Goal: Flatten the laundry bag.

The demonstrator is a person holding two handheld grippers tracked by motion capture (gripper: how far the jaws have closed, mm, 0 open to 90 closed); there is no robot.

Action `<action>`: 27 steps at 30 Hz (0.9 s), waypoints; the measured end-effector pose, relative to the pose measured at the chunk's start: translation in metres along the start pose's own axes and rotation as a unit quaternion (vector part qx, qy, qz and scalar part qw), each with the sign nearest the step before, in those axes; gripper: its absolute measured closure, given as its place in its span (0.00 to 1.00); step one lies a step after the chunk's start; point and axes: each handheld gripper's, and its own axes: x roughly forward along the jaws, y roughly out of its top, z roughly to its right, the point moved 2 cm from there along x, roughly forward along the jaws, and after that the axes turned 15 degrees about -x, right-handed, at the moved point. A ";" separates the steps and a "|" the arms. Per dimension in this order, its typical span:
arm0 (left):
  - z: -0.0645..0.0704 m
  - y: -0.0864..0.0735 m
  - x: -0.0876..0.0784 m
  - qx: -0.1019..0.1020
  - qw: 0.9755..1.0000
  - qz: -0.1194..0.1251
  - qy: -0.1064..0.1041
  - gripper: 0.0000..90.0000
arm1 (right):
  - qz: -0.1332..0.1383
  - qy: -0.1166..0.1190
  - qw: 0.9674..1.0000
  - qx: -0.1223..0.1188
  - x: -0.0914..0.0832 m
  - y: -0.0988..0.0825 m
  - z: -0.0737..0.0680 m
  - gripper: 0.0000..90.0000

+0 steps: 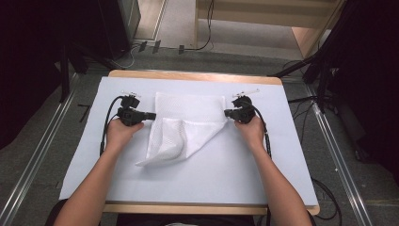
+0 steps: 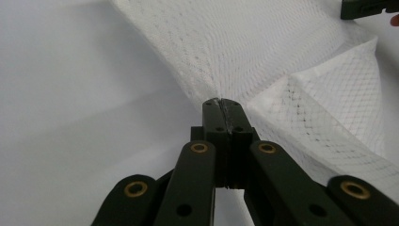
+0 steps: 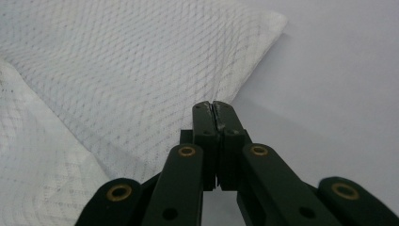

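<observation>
Two claws sit at the sides of a white net cloth point(image 1: 183, 127) that lies in the middle of the bench point(image 1: 84, 155), on a pale sheet. The left claw point(image 2: 221, 104) has its jaws pressed together on the left edge of the cloth, and the right claw point(image 3: 213, 107) has its jaws pressed together at the right edge, but I cannot tell if any cloth is caught between them. One corner of the cloth is folded over, so it makes a slanted flap toward the near side of the bench.
</observation>
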 end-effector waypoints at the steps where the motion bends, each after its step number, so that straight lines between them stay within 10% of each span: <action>1: 0.000 0.004 0.001 0.002 1.000 0.002 0.003 1.00 | 0.000 0.000 1.000 0.000 0.000 0.000 0.000 1.00; 10: -0.014 0.015 0.014 -0.014 1.000 0.000 0.001 0.99 | -0.005 -0.007 1.000 0.011 0.017 0.001 0.010 0.97; 18: 0.005 0.005 -0.011 0.001 1.000 0.009 -0.018 0.80 | 0.023 -0.002 1.000 -0.005 -0.015 0.003 -0.004 0.75; 27: 0.014 -0.019 -0.006 -0.007 0.999 -0.029 -0.035 1.00 | 0.036 0.011 0.999 -0.026 -0.048 -0.009 -0.029 0.73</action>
